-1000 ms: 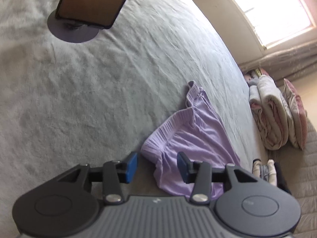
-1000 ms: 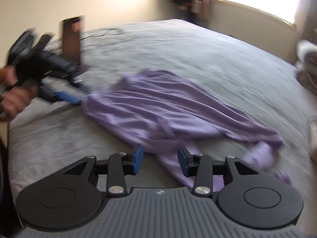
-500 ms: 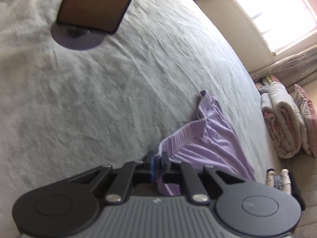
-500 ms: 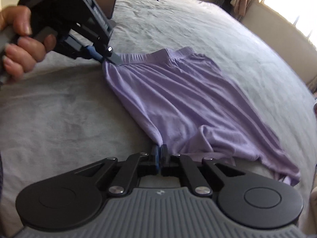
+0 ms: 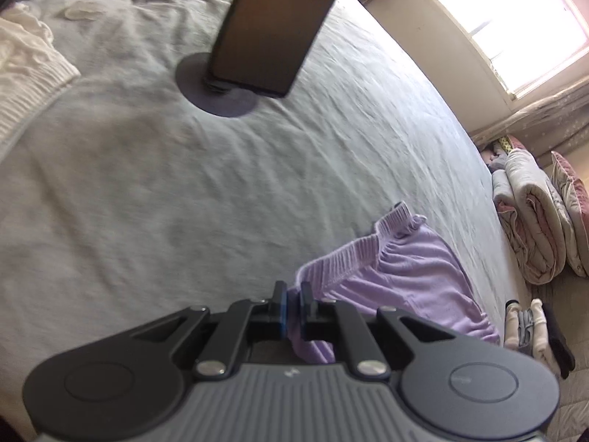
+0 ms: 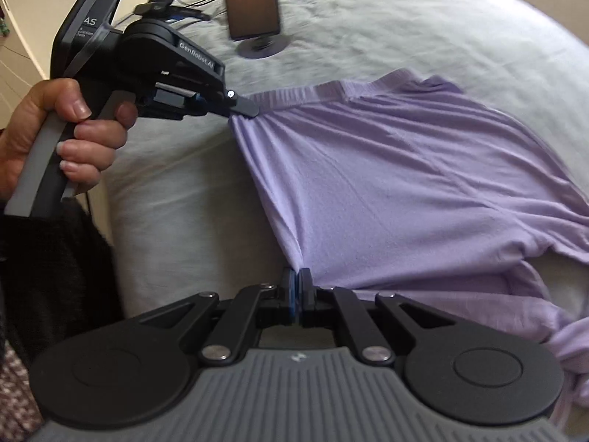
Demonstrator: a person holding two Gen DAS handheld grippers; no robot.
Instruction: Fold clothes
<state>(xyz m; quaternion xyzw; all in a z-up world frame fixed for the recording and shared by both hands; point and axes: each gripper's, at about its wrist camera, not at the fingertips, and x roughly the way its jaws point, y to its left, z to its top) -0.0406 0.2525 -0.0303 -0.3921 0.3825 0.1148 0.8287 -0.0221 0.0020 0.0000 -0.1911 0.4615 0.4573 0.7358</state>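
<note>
Fabric sits pinched in both of your grippers. In the left wrist view, your left gripper (image 5: 291,302) is at the lower middle of the frame, its blue-padded fingers (image 5: 281,307) drawn almost together with a fold of the lilac garment (image 5: 412,280) clamped between them, right at the end of the ribbed waistband (image 5: 342,258). In the right wrist view, your right gripper (image 6: 297,291) is at the lower centre, fingers closed just as tightly on the garment's near edge, where the cloth gathers into pleats that fan out from the pads. The same view shows your left hand (image 6: 55,136) at the upper left, wrapped around the grey handle, with the black fingertip resting on the waistband corner. Between the two grips the garment's side edge runs taut, and the rest lies spread over the grey bedsheet (image 6: 386,22) toward the right of the frame, its lower end bunched at the right edge. A dark phone on a round stand (image 6: 254,0) stands upright at the top centre, well apart from the garment.
</note>
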